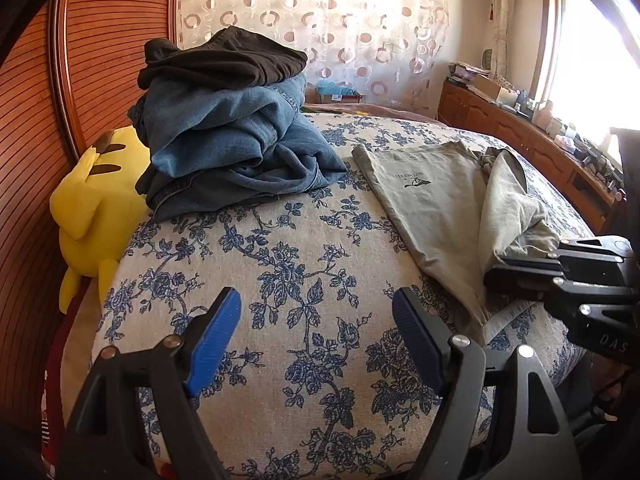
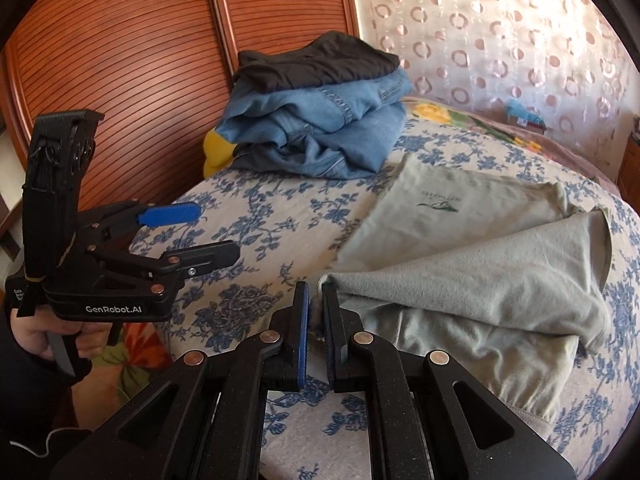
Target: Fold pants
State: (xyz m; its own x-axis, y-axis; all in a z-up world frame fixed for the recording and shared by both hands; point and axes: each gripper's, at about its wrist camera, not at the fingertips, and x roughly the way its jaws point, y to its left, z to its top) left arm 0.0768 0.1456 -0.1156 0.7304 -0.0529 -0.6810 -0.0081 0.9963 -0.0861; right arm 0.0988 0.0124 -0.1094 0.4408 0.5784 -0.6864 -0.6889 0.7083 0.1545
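Grey-green pants (image 1: pixel 432 208) lie on the floral bedspread (image 1: pixel 280 280), partly folded, with a small logo facing up; they also show in the right wrist view (image 2: pixel 460 248). My right gripper (image 2: pixel 316 312) is shut on a corner of the pants and holds a flap lifted over the rest; it shows at the right edge of the left wrist view (image 1: pixel 516 276). My left gripper (image 1: pixel 316 332) is open and empty above bare bedspread, left of the pants. It also shows in the right wrist view (image 2: pixel 200 232), open.
A pile of folded blue jeans (image 1: pixel 232 152) with a dark garment (image 1: pixel 224 60) on top sits at the far left of the bed. A yellow plush toy (image 1: pixel 92 208) lies beside it against the wooden wardrobe doors (image 1: pixel 32 160). A wooden dresser (image 1: pixel 520 132) lines the right wall.
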